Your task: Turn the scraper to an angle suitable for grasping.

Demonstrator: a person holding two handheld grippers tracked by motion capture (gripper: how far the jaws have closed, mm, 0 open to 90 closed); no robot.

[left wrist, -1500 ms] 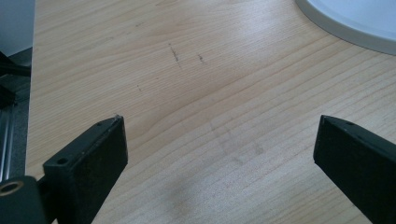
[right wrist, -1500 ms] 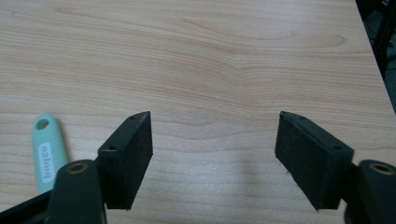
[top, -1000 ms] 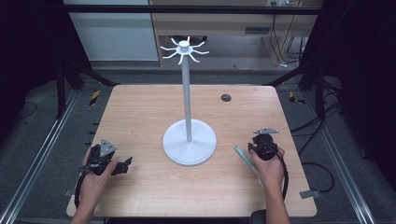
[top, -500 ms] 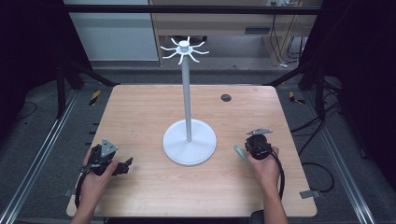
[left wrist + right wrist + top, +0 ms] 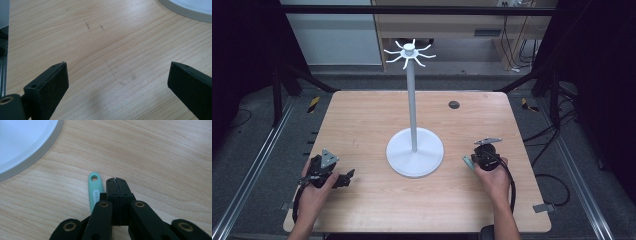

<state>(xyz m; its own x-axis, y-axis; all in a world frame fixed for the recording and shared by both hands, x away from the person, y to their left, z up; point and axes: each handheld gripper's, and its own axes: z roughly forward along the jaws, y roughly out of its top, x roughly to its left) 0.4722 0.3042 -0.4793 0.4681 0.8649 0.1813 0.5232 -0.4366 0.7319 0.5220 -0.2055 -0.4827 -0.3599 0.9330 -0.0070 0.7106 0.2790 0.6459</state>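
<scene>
In front of me is a light wooden table with rounded corners. At its middle stands a white stand: a wide round base flat on the wood, a thin upright pole, and a ring of short curved hooks spreading out at the top. Beyond the base, toward the far edge and a little to my right, a small dark round disc lies on the wood, well apart from the stand. On the dark floor, a yellow-and-black striped piece lies off the far left corner. Black cables trail across the floor on the right.
</scene>
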